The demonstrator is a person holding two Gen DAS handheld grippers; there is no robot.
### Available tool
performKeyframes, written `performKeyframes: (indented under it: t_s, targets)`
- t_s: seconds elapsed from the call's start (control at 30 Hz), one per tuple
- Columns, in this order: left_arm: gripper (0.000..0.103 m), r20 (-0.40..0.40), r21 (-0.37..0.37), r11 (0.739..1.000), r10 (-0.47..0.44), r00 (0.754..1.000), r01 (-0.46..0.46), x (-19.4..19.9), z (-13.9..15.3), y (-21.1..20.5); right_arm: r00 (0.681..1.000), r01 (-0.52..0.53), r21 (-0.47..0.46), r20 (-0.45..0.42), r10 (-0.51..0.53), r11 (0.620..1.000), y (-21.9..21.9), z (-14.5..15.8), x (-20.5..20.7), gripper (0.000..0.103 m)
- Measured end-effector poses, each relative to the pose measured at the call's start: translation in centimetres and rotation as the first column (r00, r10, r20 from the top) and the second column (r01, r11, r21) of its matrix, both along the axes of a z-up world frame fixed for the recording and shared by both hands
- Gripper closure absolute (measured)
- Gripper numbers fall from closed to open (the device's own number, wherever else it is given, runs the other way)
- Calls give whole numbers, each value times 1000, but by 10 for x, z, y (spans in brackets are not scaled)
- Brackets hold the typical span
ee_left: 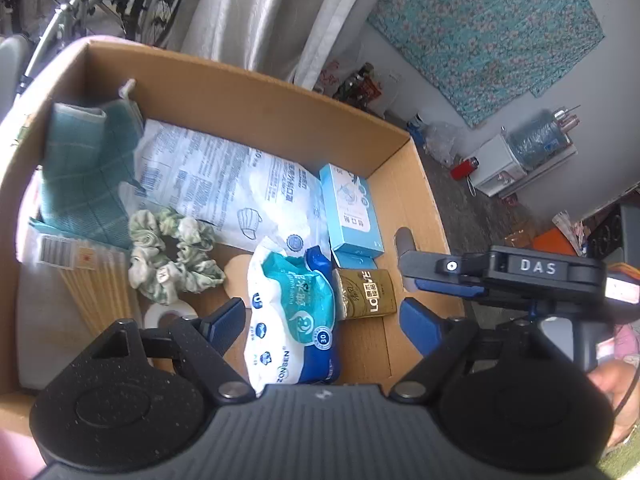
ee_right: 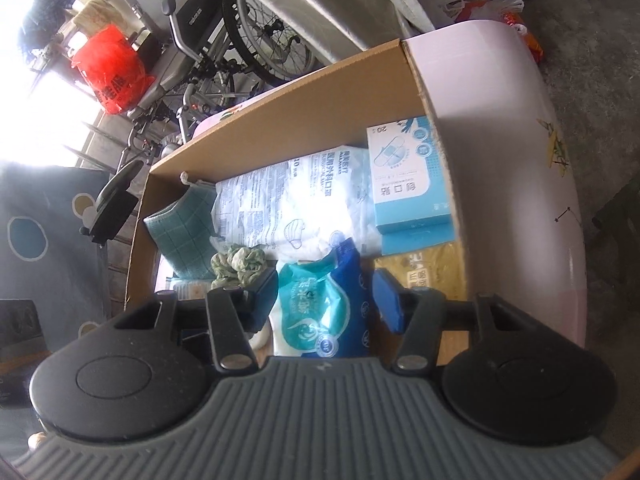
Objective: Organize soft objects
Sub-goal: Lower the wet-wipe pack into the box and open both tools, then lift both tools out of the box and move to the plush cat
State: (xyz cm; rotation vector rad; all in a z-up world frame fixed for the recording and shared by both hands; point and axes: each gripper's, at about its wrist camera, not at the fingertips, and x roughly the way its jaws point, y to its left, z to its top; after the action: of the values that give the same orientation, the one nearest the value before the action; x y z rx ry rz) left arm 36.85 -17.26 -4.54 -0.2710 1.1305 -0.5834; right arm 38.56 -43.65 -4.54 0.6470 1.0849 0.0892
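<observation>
The left gripper (ee_left: 322, 326) hangs over the open brown cardboard box (ee_left: 260, 100) with its blue-padded jaws spread wide and nothing between them; a soft white, teal and blue wet-wipe pack (ee_left: 294, 316) lies in the box under the gap. The right gripper (ee_right: 326, 300) is likewise spread open above the same pack (ee_right: 320, 304), its pads clear of the wrapper on both sides. The other gripper's black body carries a tag reading "DAS" (ee_left: 538, 267).

The pack's wrapper shows "ZONSEN" along its near edge and a round "30" badge. Its long axis runs from the near side of the box towards the far wall, its crimped far end lifted slightly.

Just beside it, to the right, lies a small gold packet (ee_left: 366, 294) printed with letters beginning "LO". Beyond that sits a light blue cardboard carton (ee_left: 352, 210) marked "20" with Chinese characters. A large white plastic face-mask bag (ee_left: 224, 184) with dense blue print lies flat at the back. A green-and-white fabric scrunchie (ee_left: 172, 254) rests left of the pack, next to a folded teal checked cloth (ee_left: 86, 172).
</observation>
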Motion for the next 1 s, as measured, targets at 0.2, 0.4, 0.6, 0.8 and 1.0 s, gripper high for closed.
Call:
performKeyframes:
  t_s: [0.2, 0.4, 0.6, 0.8, 1.0]
  targets:
    - [11, 157, 96, 992, 63, 986, -79, -34, 31, 39, 990, -103, 94, -85, 111, 990, 46, -20, 23, 53]
    - [8, 233, 83, 980, 156, 960, -179, -59, 47, 89, 953, -193, 175, -201, 226, 966, 99, -57, 55, 52]
    - [7, 299, 87, 964, 215, 930, -250, -75, 51, 121, 920, -239, 97, -295, 257, 966, 117, -80, 69, 57]
    - [7, 297, 81, 964, 218, 929, -252, -77, 44, 130, 918, -219, 13, -335, 211, 976, 105, -78, 58, 61]
    - [7, 302, 96, 960, 225, 926, -264, -84, 42, 133, 935, -188, -8, -307, 176, 982, 110, -70, 55, 51]
